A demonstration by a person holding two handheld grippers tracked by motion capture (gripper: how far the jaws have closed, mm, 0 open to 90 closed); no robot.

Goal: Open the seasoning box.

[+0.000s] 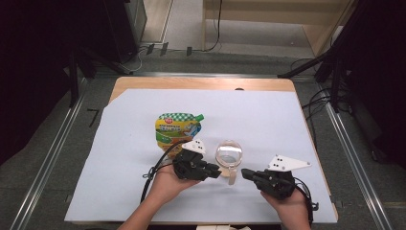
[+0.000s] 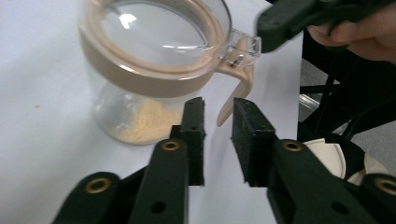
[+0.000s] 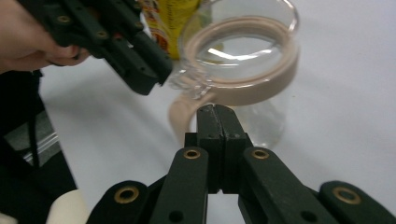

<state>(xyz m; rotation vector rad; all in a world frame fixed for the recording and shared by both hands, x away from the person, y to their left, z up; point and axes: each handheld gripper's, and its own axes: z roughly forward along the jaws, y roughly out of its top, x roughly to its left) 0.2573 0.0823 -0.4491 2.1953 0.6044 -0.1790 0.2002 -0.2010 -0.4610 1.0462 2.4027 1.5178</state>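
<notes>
Clear glass jar (image 1: 229,154) with tan-banded clamp lid stands upright mid-counter, on a pale sheet (image 1: 268,120), a little yellowish powder at its bottom. Its tan latch lever (image 2: 236,95) hangs down the side facing the person. Left gripper (image 2: 219,119): jaws parted, empty, lever just beyond the gap — the nearer hand. Right gripper (image 3: 215,122): jaws closed on nothing, close in front of the jar. Yellow-green spouted pouch (image 1: 177,128) lies behind the jar.

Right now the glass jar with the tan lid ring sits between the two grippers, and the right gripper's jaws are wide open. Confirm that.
Not quite. The glass jar does sit between the left gripper and the right gripper, but the right gripper view shows that gripper's jaws pressed shut, with nothing between them.
</notes>
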